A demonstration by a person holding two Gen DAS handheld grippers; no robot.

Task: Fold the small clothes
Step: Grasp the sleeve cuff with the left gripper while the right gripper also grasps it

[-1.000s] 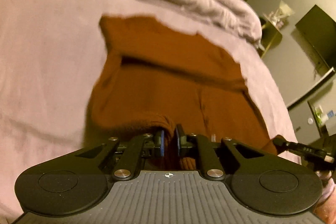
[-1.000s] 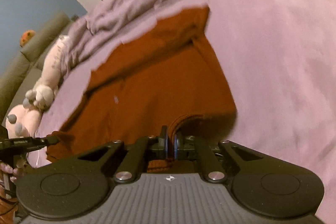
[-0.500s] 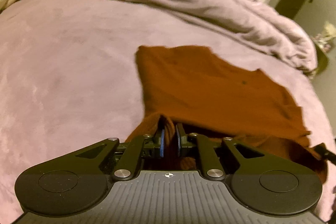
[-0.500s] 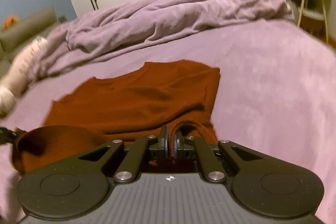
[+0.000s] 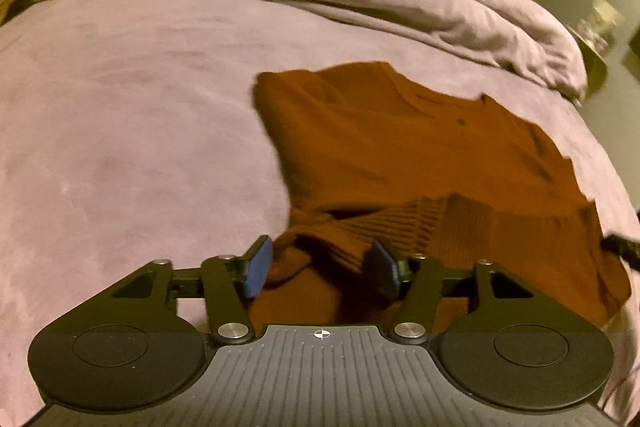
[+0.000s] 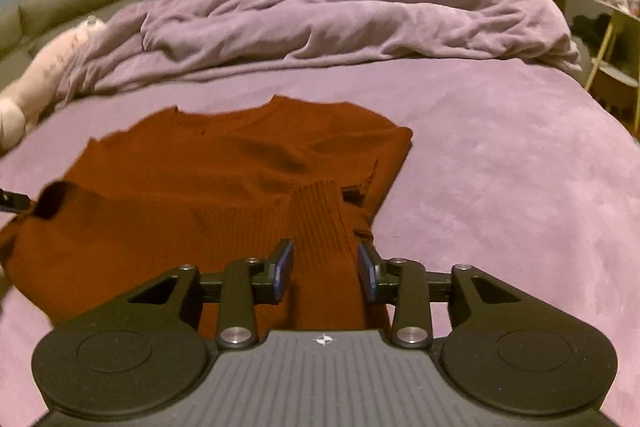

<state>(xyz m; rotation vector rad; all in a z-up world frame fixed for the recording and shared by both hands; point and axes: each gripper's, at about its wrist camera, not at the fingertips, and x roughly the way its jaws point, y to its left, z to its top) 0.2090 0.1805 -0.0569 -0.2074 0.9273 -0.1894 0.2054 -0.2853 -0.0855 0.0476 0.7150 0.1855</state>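
Left gripper: angled down, jaws opening, ribbed hem between them, unpressed.
Right gripper: angled down, jaws opening astride ribbed cuff.
Rust sweater: folded on purple bedspread.

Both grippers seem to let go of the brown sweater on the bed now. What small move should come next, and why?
Probably draw both grippers straight back and a little up. The left gripper and right gripper are opening, with ribbed folds of the brown sweater between their fingers but no longer pinched. Backing out clear should leave the fold on the bed undisturbed.
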